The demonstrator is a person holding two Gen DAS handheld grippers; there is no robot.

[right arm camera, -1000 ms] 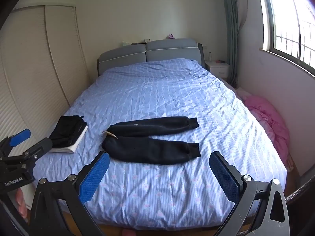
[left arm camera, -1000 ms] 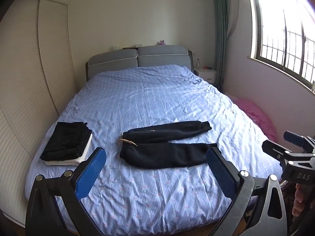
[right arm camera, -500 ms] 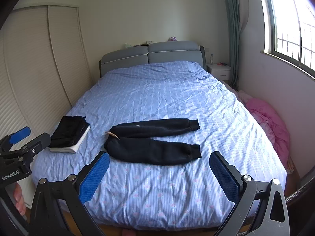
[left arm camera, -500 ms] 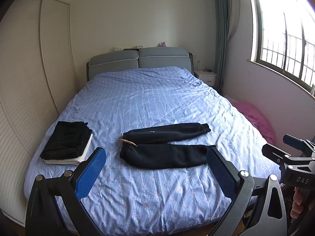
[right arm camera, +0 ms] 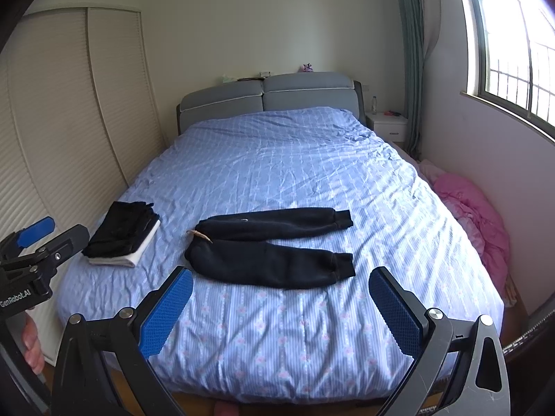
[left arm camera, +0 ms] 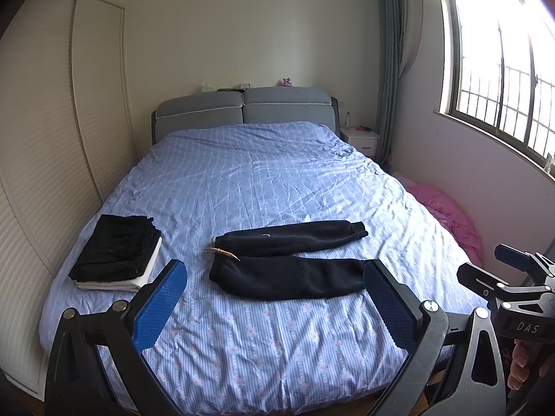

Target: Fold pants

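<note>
Black fleece pants [left arm camera: 288, 260] lie spread flat on the blue bed [left arm camera: 277, 339], legs apart, waistband leftward; no fold made yet. We hold both left tongs [left arm camera: 274, 306] and right tongs [right arm camera: 277, 312] wide apart, empty, well short. A folded pile [left arm camera: 118, 253] sits left.

My left gripper [left arm camera: 274, 303] and right gripper [right arm camera: 277, 306] are matt black plastic with bare metal pivot screws; their jaws carry blue pads [right arm camera: 166, 306] with a fine knobbly rubber-like texture. The pants [right arm camera: 270, 246] are thick, fuzzy black fleece, wholly matt. The bed [right arm camera: 295, 339] wears smooth, lightly creased blue printed cotton-like cloth. The headboard [left arm camera: 242, 111] looks like grey woven fabric. The wardrobe doors [left arm camera: 38, 159] are ribbed and dull cream.
</note>
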